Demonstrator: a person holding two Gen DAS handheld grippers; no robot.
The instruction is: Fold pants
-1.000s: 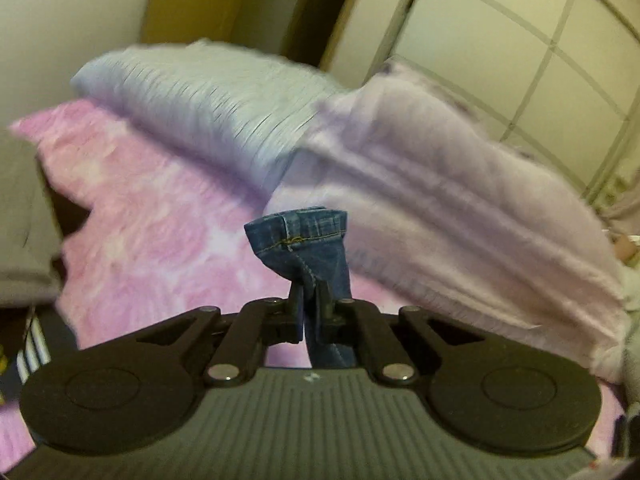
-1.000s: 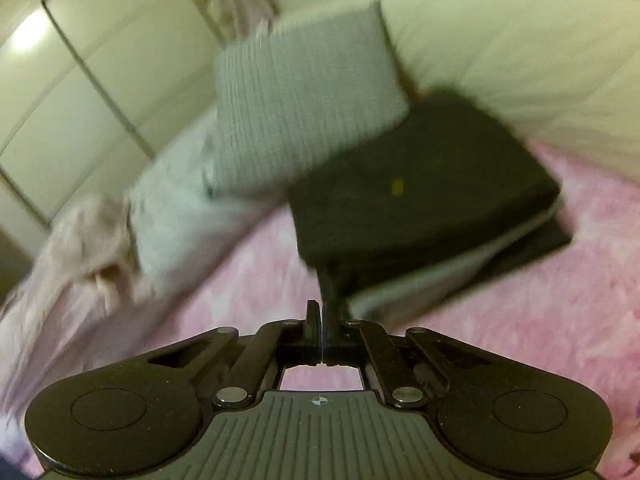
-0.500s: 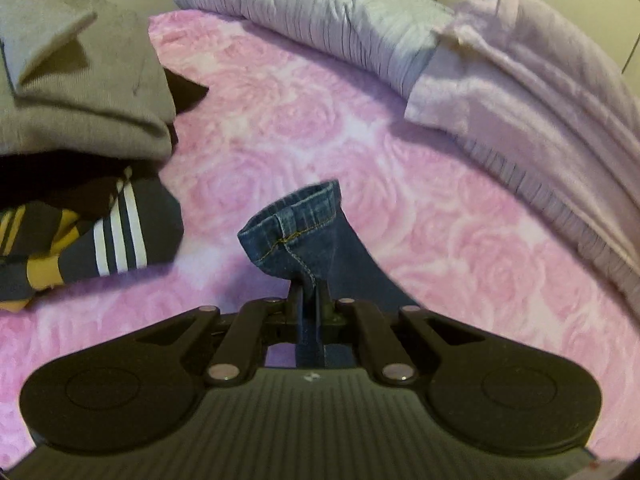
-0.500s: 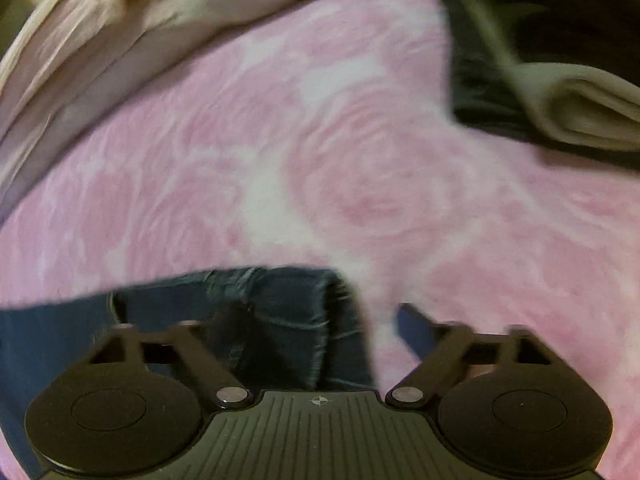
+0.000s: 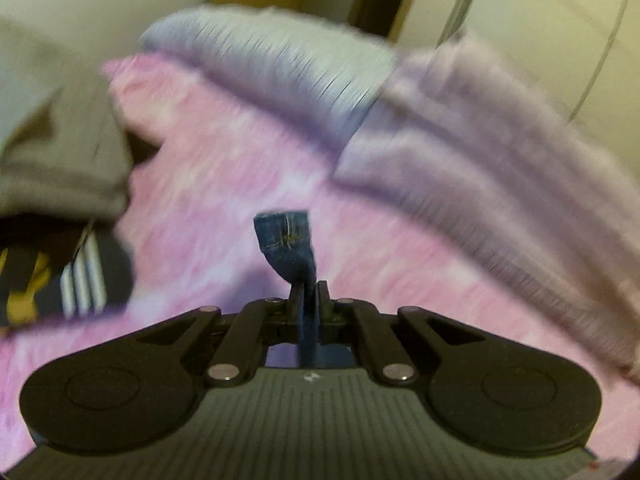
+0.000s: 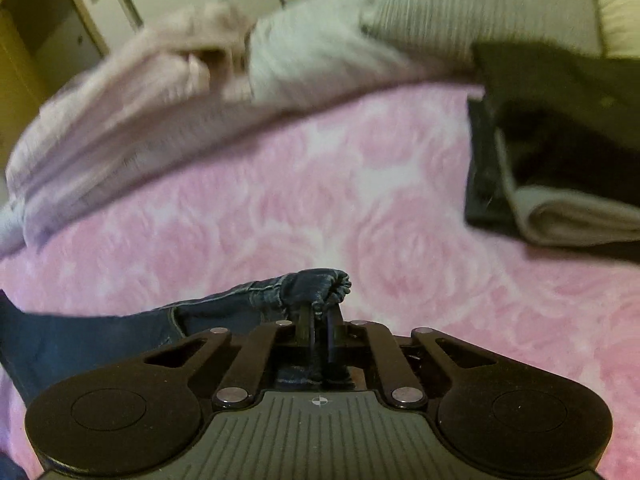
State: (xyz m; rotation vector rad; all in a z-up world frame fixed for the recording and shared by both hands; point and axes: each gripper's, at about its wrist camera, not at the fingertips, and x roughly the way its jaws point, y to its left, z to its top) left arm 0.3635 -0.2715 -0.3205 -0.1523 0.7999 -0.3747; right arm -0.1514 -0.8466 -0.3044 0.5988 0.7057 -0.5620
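Note:
The pants are dark blue jeans lying on a pink rose-patterned bedspread [image 6: 360,184]. In the left wrist view my left gripper [image 5: 308,292] is shut on a hem end of the jeans [image 5: 286,242], which sticks up above the fingertips with its orange stitching showing. In the right wrist view my right gripper [image 6: 320,314] is shut on a bunched edge of the jeans [image 6: 316,286]; more denim [image 6: 96,336] trails off to the lower left over the bedspread. The rest of the pants is hidden behind both gripper bodies.
A grey ribbed pillow [image 5: 260,68] and a lilac blanket [image 5: 480,152] lie along the far side. Folded clothes are stacked at the left [image 5: 52,168], with a striped garment [image 5: 80,284] beneath. A dark folded pile [image 6: 560,152] sits at the right. Wardrobe doors [image 5: 540,20] stand behind.
My right gripper, open over the denim half a second ago, has shut on a bunched edge. The left gripper keeps hold of the hem and has tilted up, blurring its view.

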